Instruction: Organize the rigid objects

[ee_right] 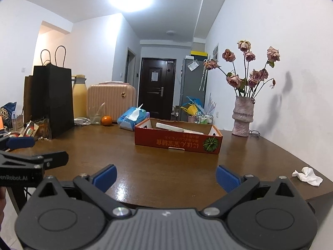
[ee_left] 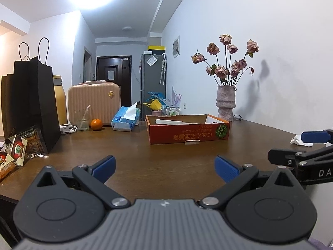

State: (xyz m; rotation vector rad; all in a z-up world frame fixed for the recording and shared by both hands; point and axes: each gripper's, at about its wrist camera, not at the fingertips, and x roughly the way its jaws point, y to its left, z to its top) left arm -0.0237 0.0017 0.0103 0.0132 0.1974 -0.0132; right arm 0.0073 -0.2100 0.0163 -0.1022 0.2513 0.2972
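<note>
A red cardboard box (ee_left: 188,132) (ee_right: 178,140) stands open on the brown table (ee_left: 135,156) (ee_right: 145,162), with flat white items (ee_left: 169,121) (ee_right: 177,128) inside. My left gripper (ee_left: 165,167) is open and empty over the table's near edge, well short of the box. My right gripper (ee_right: 166,177) is open and empty, also at the near edge. Each gripper shows at the side of the other's view: the right one (ee_left: 308,145) and the left one (ee_right: 29,152).
On the left stand black paper bags (ee_left: 31,102) (ee_right: 52,100), snack packets (ee_left: 18,148), a yellow bottle (ee_right: 80,98), a pink case (ee_left: 93,102), a glass (ee_left: 82,119), an orange (ee_left: 96,124) (ee_right: 106,120) and a tissue pack (ee_left: 126,120). A vase of dried roses (ee_right: 243,116) stands right. A crumpled tissue (ee_right: 308,176) lies near the right edge.
</note>
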